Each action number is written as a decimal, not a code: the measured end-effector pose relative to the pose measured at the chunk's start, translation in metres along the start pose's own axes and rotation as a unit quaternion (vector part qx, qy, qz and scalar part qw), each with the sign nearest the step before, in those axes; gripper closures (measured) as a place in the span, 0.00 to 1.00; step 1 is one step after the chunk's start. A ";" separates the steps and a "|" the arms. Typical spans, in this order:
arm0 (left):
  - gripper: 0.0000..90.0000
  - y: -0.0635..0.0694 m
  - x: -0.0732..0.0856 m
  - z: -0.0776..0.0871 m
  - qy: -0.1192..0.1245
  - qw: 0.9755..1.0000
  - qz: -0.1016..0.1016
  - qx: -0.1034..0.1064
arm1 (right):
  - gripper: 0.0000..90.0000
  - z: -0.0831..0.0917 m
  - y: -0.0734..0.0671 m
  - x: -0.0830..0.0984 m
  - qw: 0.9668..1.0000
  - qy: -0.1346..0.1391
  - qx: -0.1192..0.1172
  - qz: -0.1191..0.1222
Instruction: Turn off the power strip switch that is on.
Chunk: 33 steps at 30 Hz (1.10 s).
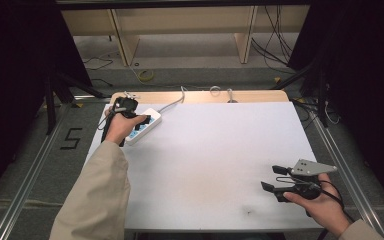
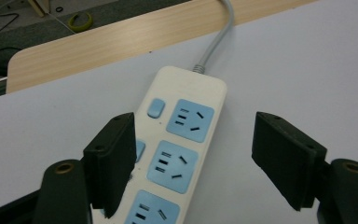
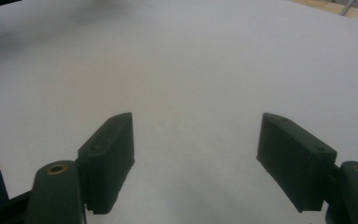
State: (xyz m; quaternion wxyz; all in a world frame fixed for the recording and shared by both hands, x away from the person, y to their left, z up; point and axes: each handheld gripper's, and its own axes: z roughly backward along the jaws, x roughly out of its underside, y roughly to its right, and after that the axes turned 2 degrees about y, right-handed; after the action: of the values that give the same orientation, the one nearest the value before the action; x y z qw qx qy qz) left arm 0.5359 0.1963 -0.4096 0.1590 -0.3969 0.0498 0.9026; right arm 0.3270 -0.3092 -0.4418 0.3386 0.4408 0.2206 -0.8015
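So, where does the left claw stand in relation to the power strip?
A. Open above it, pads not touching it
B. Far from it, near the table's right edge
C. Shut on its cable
A: in the left gripper view the left claw is spread wide over the power strip, pads apart from its sides.
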 end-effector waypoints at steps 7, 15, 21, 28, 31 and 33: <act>0.31 0.014 0.002 0.011 0.002 1.000 -0.016 0.016 | 0.31 0.000 0.000 0.000 1.000 0.001 0.000 0.001; 0.30 0.028 0.008 0.020 0.014 0.999 -0.028 0.028 | 0.30 0.000 0.000 0.000 1.000 0.000 0.000 0.001; 0.30 0.040 0.013 0.027 0.022 0.998 -0.035 0.045 | 0.30 0.001 0.000 -0.001 1.000 0.001 0.001 0.001; 0.30 0.055 0.018 0.035 0.036 0.996 -0.048 0.062 | 0.30 0.001 0.001 -0.001 1.000 0.002 0.002 0.001; 0.30 0.061 0.022 0.039 0.040 0.995 -0.052 0.069 | 0.30 0.001 0.001 -0.001 1.000 0.003 0.002 0.002; 0.30 0.064 0.024 0.042 0.045 0.995 -0.051 0.075 | 0.30 0.001 0.000 -0.001 1.000 0.003 0.002 0.001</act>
State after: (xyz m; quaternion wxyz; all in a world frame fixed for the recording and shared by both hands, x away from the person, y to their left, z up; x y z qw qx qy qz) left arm 0.4701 0.1506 -0.4014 0.2323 -0.4260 0.1040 0.8682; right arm 0.3271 -0.3099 -0.4408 0.3377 0.4443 0.2200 -0.8001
